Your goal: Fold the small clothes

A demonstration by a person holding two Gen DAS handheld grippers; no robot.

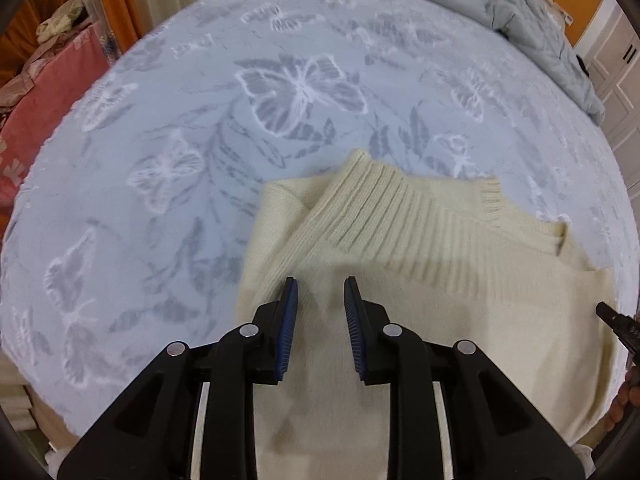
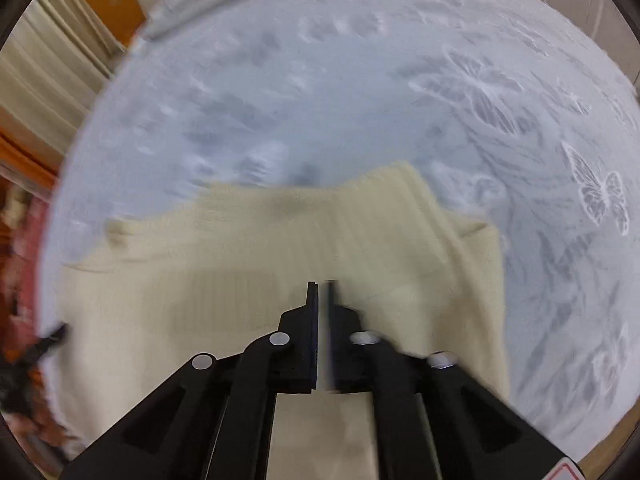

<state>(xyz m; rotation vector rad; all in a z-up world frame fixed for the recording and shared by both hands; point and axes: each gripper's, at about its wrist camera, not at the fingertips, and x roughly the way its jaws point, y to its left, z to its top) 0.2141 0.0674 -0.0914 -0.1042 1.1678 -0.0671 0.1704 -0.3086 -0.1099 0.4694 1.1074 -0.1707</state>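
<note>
A cream knitted sweater [image 1: 480,300] lies flat on a light blue bedspread with butterflies [image 1: 160,120]. A ribbed part [image 1: 400,216] of the sweater is folded across its far edge. My left gripper [image 1: 320,280] hovers over the sweater's left portion, its blue pads apart with nothing between them. In the right wrist view, which is blurred, the same sweater [image 2: 200,300] fills the lower half. There my right gripper [image 2: 322,284] is above the sweater with its jaws almost together, and no cloth shows between them. A black tip of the right gripper [image 1: 616,324] shows at the left wrist view's right edge.
A grey quilt [image 1: 500,0] is bunched along the bed's far side. A pink cloth [image 1: 40,100] lies on a heap beyond the left edge. White cupboard doors [image 1: 616,72] and an orange wall stand at the far right. Bare bedspread [image 2: 320,80] stretches beyond the sweater.
</note>
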